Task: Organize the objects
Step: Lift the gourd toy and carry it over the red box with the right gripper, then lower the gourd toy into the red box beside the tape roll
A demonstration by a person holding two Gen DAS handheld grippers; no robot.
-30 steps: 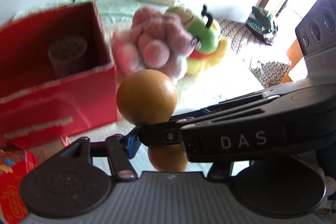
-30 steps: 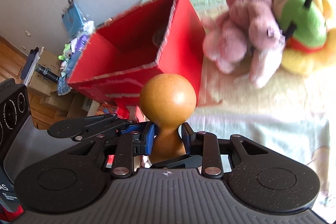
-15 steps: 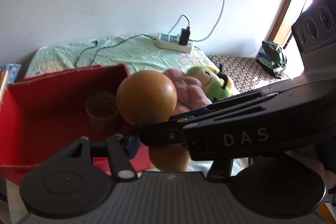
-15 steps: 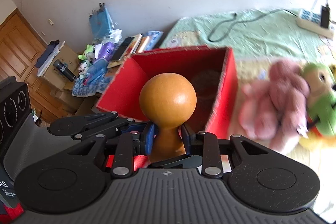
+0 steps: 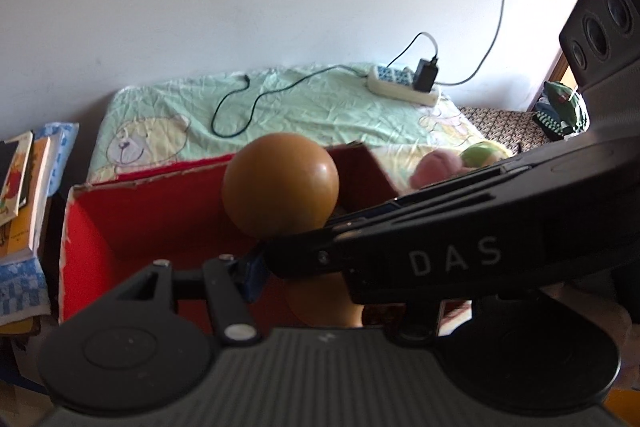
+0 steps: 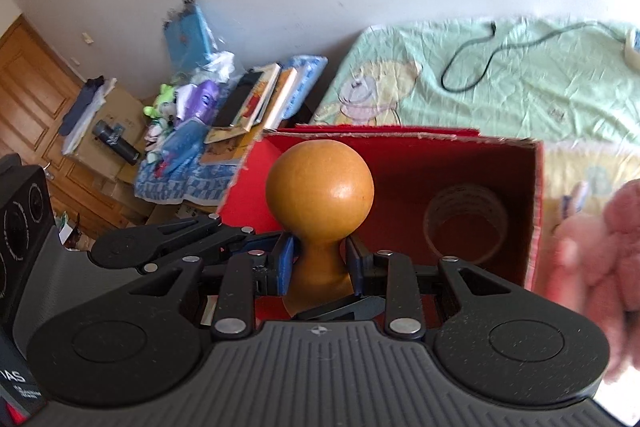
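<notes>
The right gripper (image 6: 320, 267) has its jaws clamped on the narrow neck of a wooden gourd (image 6: 320, 183), one blue pad pressing each side. The round bulb sticks out forward past the fingertips and the wider base sits back toward the gripper body. I'd say the neck is the sensible place to hold it, since the bulb cannot slip back through.

The left gripper (image 5: 328, 299) comes in from the side and crosses under the right one. One of its blue pads sits just beside the gourd's lower part, but the right gripper covers its other finger, so I cannot tell whether its jaws are pinching the gourd or only standing by it. It may be there to steady the piece.

The gourd is off the bed, held in the air in front of the open red box (image 6: 420, 163). Its bulb points at the opening, which looks like a carry toward dropping it in. A tape roll (image 6: 466, 223) already lies inside, toward the right wall, so the free room is on the left.

A pink plush (image 6: 600, 247) lies outside the box to the right, on the bed (image 6: 520, 67).
</notes>
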